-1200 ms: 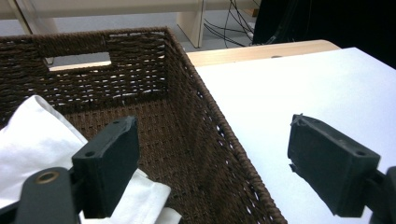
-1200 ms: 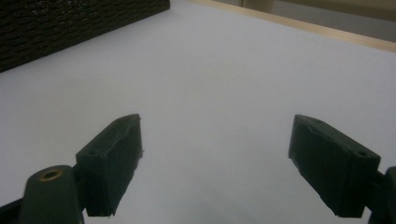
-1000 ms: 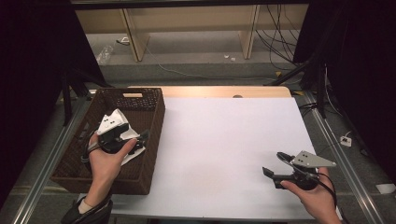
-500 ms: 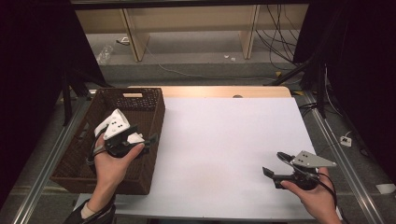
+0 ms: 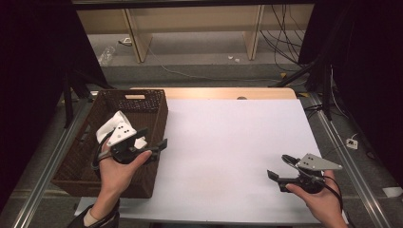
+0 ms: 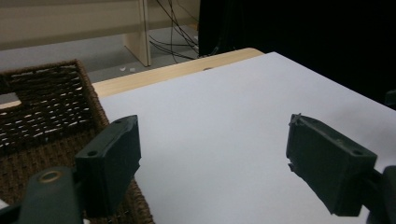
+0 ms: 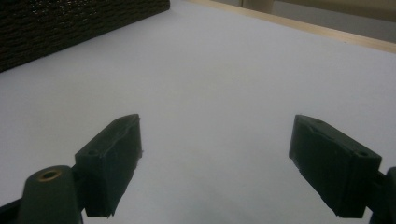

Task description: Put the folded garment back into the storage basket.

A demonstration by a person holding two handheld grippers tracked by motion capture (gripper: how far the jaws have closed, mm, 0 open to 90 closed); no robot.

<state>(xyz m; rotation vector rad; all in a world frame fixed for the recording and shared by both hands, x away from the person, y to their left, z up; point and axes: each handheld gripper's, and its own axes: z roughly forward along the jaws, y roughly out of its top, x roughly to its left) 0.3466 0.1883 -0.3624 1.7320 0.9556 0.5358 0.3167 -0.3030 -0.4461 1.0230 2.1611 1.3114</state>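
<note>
My left gripper hovers over the right rim of a dark brown wicker basket, pointing right toward the table. In the left gripper view its jaws stand wide apart with nothing between them, above the basket's edge and the white table surface. A white crumpled item lies inside the basket behind the hand. My right gripper rests low at the table's front right, pointing left. It is open and empty, and its own view looks across the bare white surface.
The white sheet covers the table from the basket to the right edge. A wooden strip runs along the far edge. The basket's woven wall lies far ahead in the right gripper view. Metal rails flank the table.
My left gripper has risen out of the basket and moved right toward its rim, still open. The right gripper has stayed where it was.
</note>
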